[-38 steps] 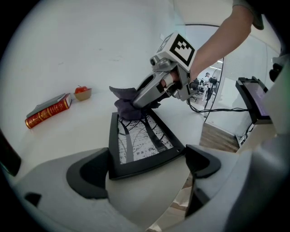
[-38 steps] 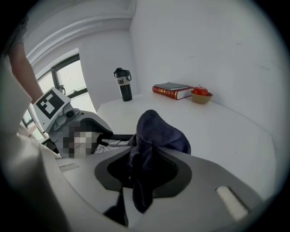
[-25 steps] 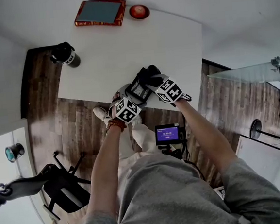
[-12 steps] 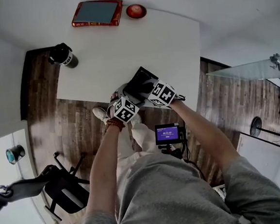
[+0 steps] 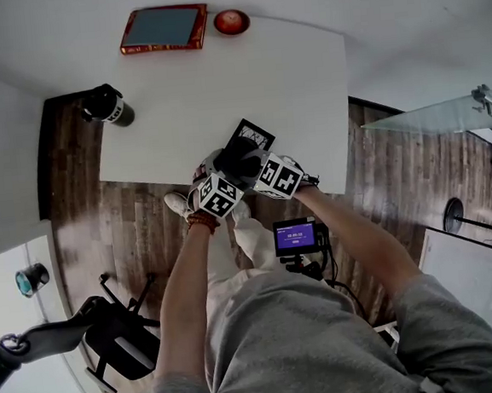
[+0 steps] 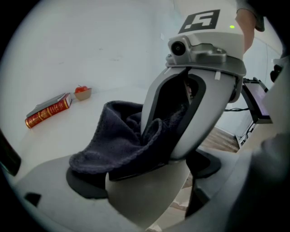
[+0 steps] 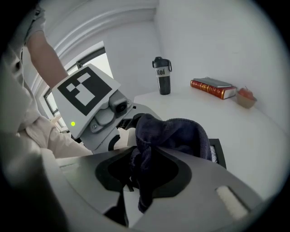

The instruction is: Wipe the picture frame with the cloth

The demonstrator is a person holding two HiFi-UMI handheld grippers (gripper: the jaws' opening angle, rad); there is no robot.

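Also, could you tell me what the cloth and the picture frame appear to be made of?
The cloth looks like soft, dark navy terry or fleece: it has a fuzzy nap, a stitched hem and limp folds. The picture frame has a plain matte black border with flat, square edges. It could be painted wood or plastic; I cannot tell which. The cloth covers much of its face, so I cannot judge whether there is glass.

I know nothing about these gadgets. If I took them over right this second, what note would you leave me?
Left gripper: jaws shut on the picture frame, at the near edge of the white table.
Right gripper: jaws shut on the dark cloth, which is draped over the frame.
Done: both things are in hand, cloth on frame. How much is wiped cannot be told.
Left: probably finish wiping, then set both down.
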